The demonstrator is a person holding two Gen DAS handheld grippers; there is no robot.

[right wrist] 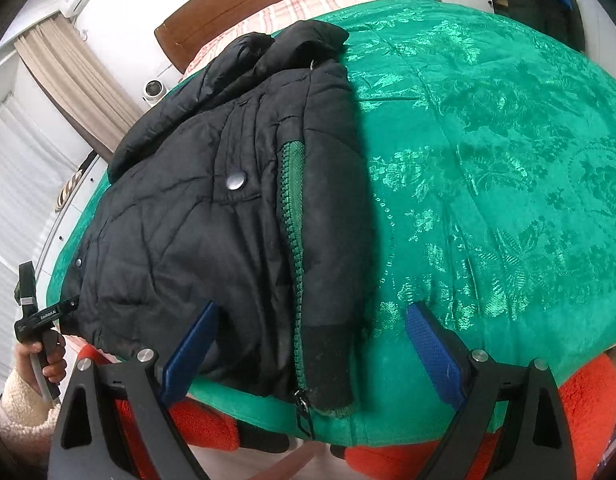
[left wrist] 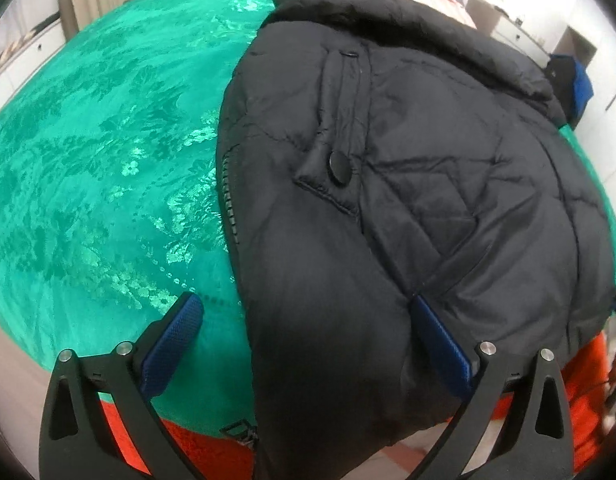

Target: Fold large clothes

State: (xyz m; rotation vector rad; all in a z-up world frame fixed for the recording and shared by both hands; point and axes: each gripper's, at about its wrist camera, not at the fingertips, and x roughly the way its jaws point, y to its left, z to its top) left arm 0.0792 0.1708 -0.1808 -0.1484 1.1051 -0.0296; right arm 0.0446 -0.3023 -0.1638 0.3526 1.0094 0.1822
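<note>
A black quilted puffer jacket (right wrist: pixel 211 216) lies folded lengthwise on a green floral bedspread (right wrist: pixel 488 168) that covers the bed. No container shows in either view. The collar end of the jacket points to the far side, toward the wooden headboard (right wrist: pixel 243 4) and a pink checked sheet (right wrist: pixel 308 0), and its hem hangs at the near edge of the bed. A green-toothed zipper (right wrist: pixel 293 216) runs along the jacket's right fold, ending in a dark pull (right wrist: pixel 303 412) at the near edge. 1 metal snap button (right wrist: pixel 235 181) sits mid-chest on a flap.

In the left wrist view, the left gripper (left wrist: pixel 303 312) is spread wide at the near edge. Its right finger (left wrist: pixel 440 344) touches the jacket hem, its left finger (left wrist: pixel 175 340) stands over bare bedspread, and the near left part of the jacket lies between them.

In the right wrist view, the right gripper (right wrist: pixel 312 320) is also spread wide. The ribbed cuff (right wrist: pixel 332 364) and zipper end lie between its 2 blue pads, neither pressed on cloth. Its left pad (right wrist: pixel 191 352) is over the jacket, its right pad (right wrist: pixel 432 352) over bedspread.

An orange fleece blanket (right wrist: pixel 580 404) hangs below the bedspread's near edge. At the far left, a hand (right wrist: pixel 47 360) in a cream fleece sleeve grips the other tool's handle.
</note>
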